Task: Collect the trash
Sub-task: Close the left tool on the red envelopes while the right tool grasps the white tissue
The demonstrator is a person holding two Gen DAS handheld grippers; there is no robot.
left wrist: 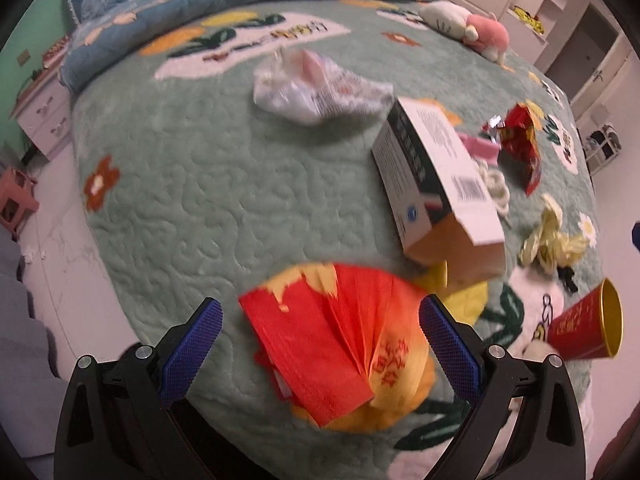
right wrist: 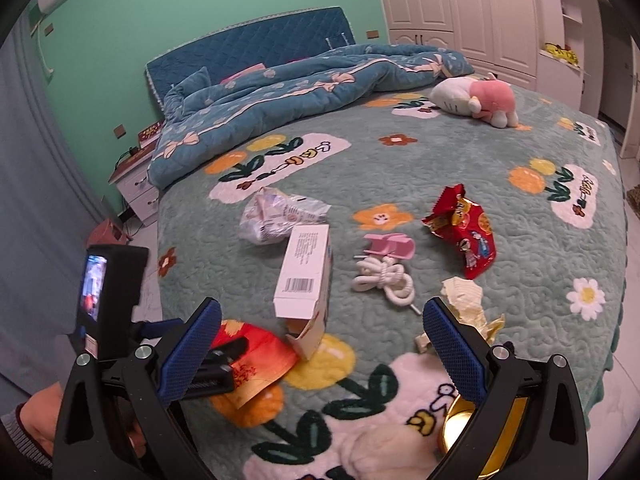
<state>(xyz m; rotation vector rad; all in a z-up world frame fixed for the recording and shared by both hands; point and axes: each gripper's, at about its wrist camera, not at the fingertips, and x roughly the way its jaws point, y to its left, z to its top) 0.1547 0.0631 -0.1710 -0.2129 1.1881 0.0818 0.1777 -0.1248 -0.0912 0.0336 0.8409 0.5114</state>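
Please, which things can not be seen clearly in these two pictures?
- Red packet: blurred in the left wrist view, print unreadable.
- Gold-rimmed can: mostly behind the right gripper in the right wrist view, cut by the bottom edge.
- Box: small text too blurred in both views.
- Left gripper in the right view: jaws hidden behind the right gripper's finger.

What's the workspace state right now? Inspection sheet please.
Surface: green quilted bedspread with flower patches.
Job's things: red paper bag, open white carton, crumpled plastic bag, red snack wrapper, crumpled yellow paper, red gold-lined cup.
Clutter: pink clip, plush toy, blue quilt.
Grippers: left gripper open, fingers straddling the paper bag; right gripper open, empty.
Cables: coiled white cord.
Surroundings: nightstand, wardrobes.
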